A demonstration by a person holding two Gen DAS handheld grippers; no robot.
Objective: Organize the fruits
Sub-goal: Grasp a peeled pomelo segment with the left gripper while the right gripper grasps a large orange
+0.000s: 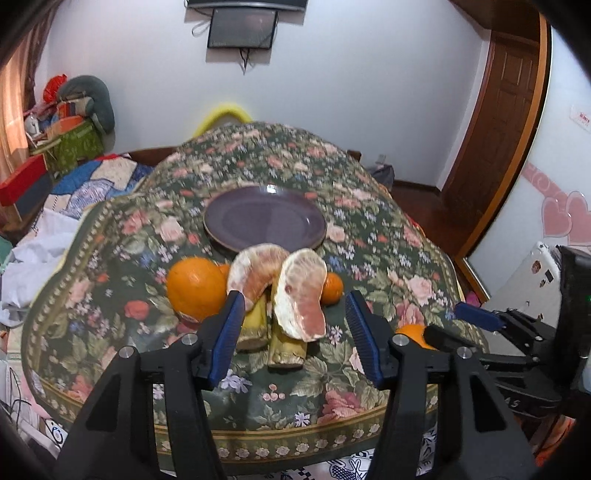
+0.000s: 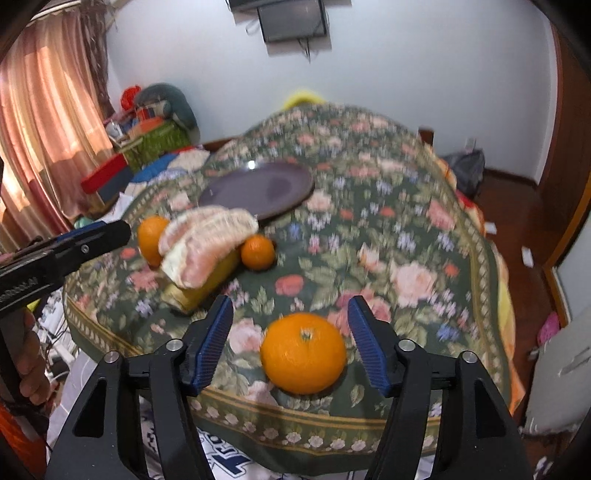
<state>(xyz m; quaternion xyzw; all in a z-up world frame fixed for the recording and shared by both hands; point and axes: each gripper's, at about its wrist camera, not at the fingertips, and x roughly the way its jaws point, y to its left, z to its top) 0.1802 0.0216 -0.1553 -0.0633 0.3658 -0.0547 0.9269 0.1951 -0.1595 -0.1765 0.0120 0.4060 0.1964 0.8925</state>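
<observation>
A purple plate [image 1: 265, 218] lies empty on the floral tablecloth; it also shows in the right wrist view [image 2: 258, 189]. In front of it two peeled pomelo pieces [image 1: 295, 291] rest on banana pieces [image 1: 286, 349], with a large orange [image 1: 194, 290] to the left and a small mandarin [image 1: 331, 288] to the right. My left gripper [image 1: 295, 334] is open, its jaws either side of the pomelo and banana pile. My right gripper [image 2: 290, 341] is open around a separate orange [image 2: 303, 352] near the table's front edge, not clamped on it.
The floral tablecloth [image 1: 388, 258] covers a round table. A cluttered bed with boxes [image 1: 55, 155] stands to the left. A wooden door [image 1: 506, 122] is at the right, and a wall screen [image 1: 242, 27] hangs behind. The right gripper shows in the left wrist view [image 1: 480, 317].
</observation>
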